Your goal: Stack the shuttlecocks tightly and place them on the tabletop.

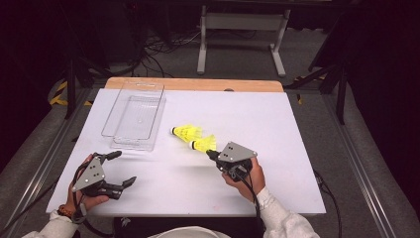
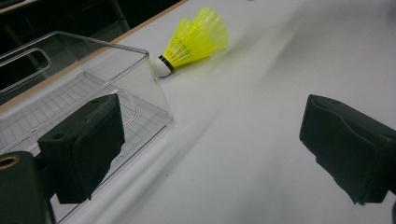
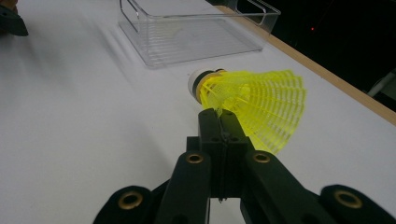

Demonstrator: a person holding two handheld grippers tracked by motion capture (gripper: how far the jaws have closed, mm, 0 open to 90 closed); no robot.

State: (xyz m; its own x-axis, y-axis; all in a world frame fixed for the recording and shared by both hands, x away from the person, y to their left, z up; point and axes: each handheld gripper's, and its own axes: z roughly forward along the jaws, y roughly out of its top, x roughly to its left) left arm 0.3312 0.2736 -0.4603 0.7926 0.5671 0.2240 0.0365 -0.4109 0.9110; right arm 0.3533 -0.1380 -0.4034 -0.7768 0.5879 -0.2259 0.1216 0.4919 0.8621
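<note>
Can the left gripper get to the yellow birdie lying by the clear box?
Probably yes. The left gripper is open, and bare white table lies between it and the birdie. The clear box sits off to one side, not across the path.

A clear plastic rectangular bin (image 1: 134,115) is sitting on the white table (image 1: 277,124) toward its far left corner, with its long sides running from the far edge toward the near edge. Two yellow plastic shuttlecocks are lying near the table's middle, just right of the bin: the farther shuttlecock (image 1: 186,132) is lying behind and slightly left of the nearer shuttlecock (image 1: 204,144). The right gripper (image 1: 214,155) is resting just before and right of the nearer shuttlecock, pinching its skirt edge, while the left gripper (image 1: 125,168) is lying by the near left corner, before the bin, jaws spread apart.
</note>
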